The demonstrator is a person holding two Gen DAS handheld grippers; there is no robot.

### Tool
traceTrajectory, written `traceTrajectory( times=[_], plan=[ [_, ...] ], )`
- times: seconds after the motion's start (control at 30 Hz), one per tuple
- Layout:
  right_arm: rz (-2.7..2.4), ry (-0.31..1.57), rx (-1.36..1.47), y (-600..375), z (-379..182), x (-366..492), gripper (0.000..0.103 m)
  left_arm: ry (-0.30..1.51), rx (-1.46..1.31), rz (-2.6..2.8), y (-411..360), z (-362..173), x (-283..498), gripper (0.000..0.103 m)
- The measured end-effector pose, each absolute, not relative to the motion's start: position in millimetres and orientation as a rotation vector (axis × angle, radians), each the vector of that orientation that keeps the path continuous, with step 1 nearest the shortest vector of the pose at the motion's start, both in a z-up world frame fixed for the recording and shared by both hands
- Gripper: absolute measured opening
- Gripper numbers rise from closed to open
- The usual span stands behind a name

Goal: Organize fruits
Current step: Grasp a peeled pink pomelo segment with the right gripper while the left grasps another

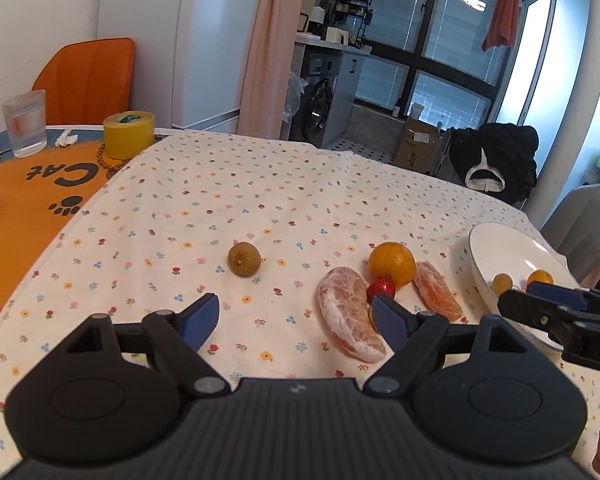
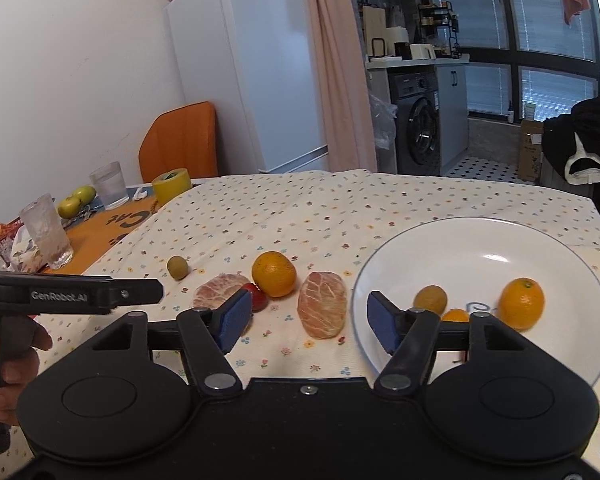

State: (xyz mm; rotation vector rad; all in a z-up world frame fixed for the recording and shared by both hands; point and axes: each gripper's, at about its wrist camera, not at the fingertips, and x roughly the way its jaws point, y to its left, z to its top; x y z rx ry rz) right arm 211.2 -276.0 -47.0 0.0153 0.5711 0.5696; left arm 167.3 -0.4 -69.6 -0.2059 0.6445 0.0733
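Floral-clothed bench (image 1: 260, 184): both claws gape empty, left claw (image 1: 296, 322) nearest the long peeled pomelo segment (image 1: 350, 316) lying lengthwise just right of it, right claw (image 2: 308, 322) over the white plate's (image 2: 480, 248) rim.

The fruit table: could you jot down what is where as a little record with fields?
plate: white plate, right side of the cloth
on plate: orange, brownish fruit, a small orange fruit partly hidden
on cloth: orange, two peeled segments, red fruit, small brown fruit
left gripper: open, empty
right gripper: open, empty
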Motion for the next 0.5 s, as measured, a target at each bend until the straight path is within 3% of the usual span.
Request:
traceTrajectory(
  times=[0.2, 0.37, 0.5],
  plan=[
    [0.592, 0.592, 0.015, -269.4, -51.2, 219.2, 0.053, 0.658, -0.203, 0.068, -3.9, -77.5, 176.4, 0.077],
    [0.611, 0.614, 0.014, -262.9, -54.9, 226.5, 0.045, 0.677, -0.203, 0.047, -7.9, -82.8, 185.9, 0.053],
    [0.614, 0.622, -0.005, -256.5, -57.0, 231.3, 0.044, 0.681, -0.206, 0.029, -11.4, -85.2, 193.0, 0.041]
  ],
)
